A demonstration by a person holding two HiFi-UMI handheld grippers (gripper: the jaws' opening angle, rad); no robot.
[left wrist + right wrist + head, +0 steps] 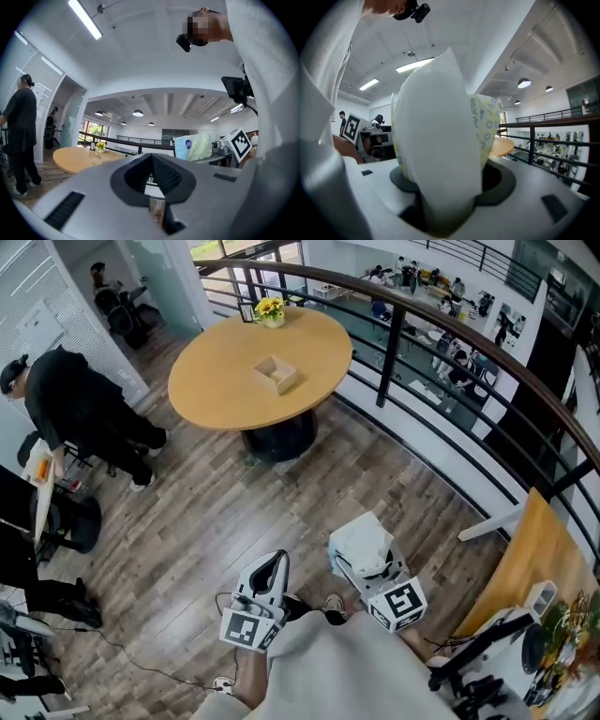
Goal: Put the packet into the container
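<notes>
A white packet [361, 545] with a green and yellow printed edge is clamped in my right gripper [364, 563], held close to my body over the wooden floor. It fills the right gripper view, where the packet [436, 140] stands upright between the jaws of the right gripper [450, 185]. My left gripper [274, 570] hangs beside it, shut and empty. In the left gripper view the left gripper [152, 164] has its pads together, and the packet [197, 146] shows to the right. The container, a small open cardboard box [277, 374], sits on the round wooden table [216, 381], far ahead.
A pot of yellow flowers [271, 311] and a small frame stand at the table's far edge. A curved dark railing [403, 310] runs behind and to the right of the table. A person in black [75, 409] bends at the left. Another yellow tabletop [530, 559] lies at the right.
</notes>
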